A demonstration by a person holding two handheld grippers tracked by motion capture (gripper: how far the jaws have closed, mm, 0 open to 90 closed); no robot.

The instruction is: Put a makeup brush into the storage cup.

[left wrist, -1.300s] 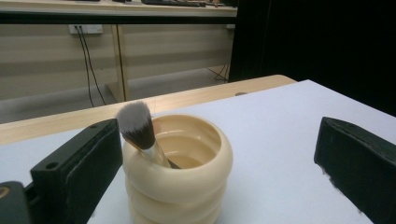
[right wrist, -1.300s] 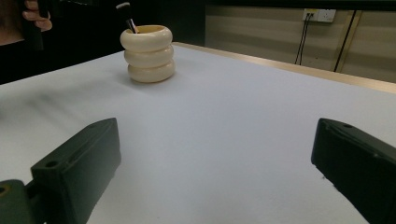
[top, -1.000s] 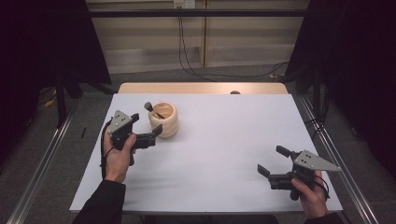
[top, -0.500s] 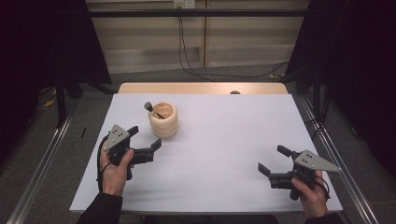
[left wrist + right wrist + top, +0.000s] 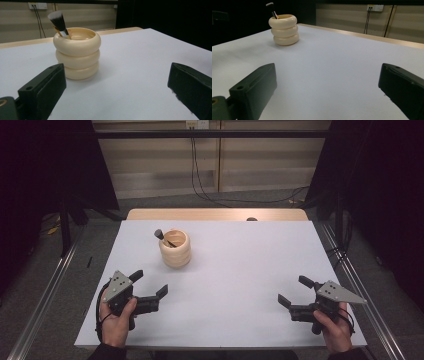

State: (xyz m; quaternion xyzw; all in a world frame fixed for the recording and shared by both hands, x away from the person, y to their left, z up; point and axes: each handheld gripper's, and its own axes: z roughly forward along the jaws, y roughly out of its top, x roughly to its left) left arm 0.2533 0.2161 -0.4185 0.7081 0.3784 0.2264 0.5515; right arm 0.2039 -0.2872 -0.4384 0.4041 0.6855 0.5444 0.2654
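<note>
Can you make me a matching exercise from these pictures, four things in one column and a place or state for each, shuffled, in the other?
Things:
1. cream ringed holder
2. makeup brush
3. left gripper
4. right gripper

Places or states:
A. standing bristles up inside the holder
B. open, at the near right of the table
C. upright on the far left part of the white table
D. open, at the near left, pointing toward the holder

Pairs: 1-C, 2-A, 3-D, 4-B

Glossy, perhaps ceramic cream holder (image 5: 77, 52); matt white table (image 5: 240, 285).
</note>
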